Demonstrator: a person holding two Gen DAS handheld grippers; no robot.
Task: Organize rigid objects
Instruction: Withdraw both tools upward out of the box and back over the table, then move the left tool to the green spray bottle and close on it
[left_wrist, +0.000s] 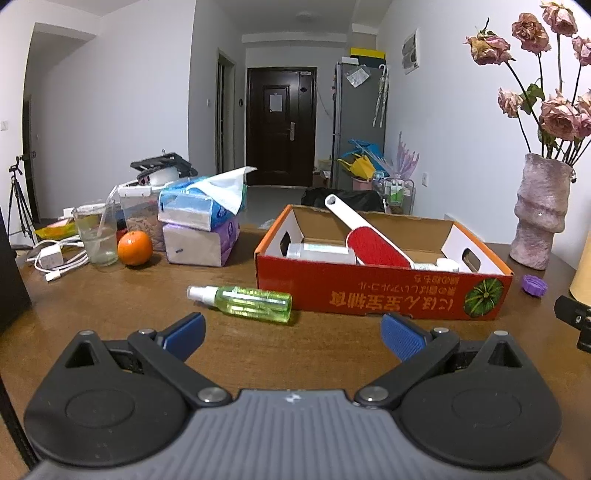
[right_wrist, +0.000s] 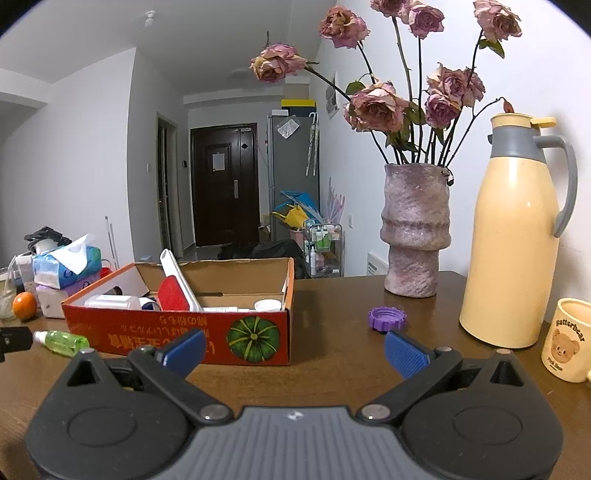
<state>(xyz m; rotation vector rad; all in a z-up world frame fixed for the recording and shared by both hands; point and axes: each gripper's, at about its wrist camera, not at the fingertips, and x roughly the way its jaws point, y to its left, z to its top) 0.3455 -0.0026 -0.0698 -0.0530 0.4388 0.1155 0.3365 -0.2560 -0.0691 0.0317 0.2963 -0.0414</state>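
A red cardboard box (left_wrist: 384, 291) stands on the wooden table and holds a red-and-white brush (left_wrist: 369, 240) and white bottles (left_wrist: 317, 253). A green spray bottle (left_wrist: 243, 300) lies on its side just left of the box front. A purple cap (left_wrist: 534, 285) lies to the box's right. My left gripper (left_wrist: 291, 334) is open and empty, a little in front of the spray bottle. My right gripper (right_wrist: 293, 350) is open and empty, before the box (right_wrist: 177, 332) and near the purple cap (right_wrist: 388, 319). The spray bottle (right_wrist: 61, 341) shows at the right wrist view's left.
A pink vase of dried roses (right_wrist: 415, 232), a cream thermos jug (right_wrist: 511, 236) and a bear mug (right_wrist: 567, 339) stand at the right. Tissue packs (left_wrist: 201, 221), an orange (left_wrist: 135, 248), a glass (left_wrist: 95, 232) and a white charger (left_wrist: 55, 258) crowd the left.
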